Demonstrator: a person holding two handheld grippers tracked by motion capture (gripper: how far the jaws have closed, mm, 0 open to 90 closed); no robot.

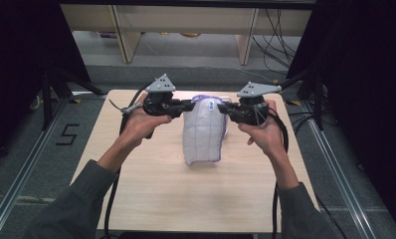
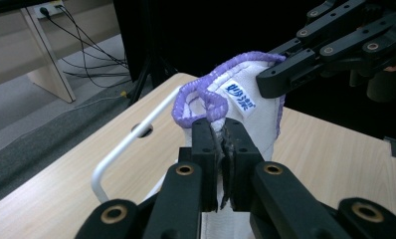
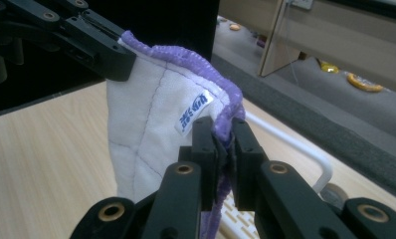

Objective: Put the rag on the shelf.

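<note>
Left gripper [image 1: 190, 105] clamped on one top corner of white cloth [image 1: 202, 133]; right gripper [image 1: 223, 108] clamped on the opposite top corner. Both jaws narrow, pinching the purple hem [image 2: 213, 94]. Held up between the two, hanging down over the middle of the wooden table [image 1: 151, 189], lower edge close to the tabletop; whether touching, cannot tell. Behind the cloth, lying on the table, a white metal rack [image 2: 120, 149]. Near the top edge of the cloth, a small white label [image 2: 240, 97] with blue print, just beside the hem.
</note>
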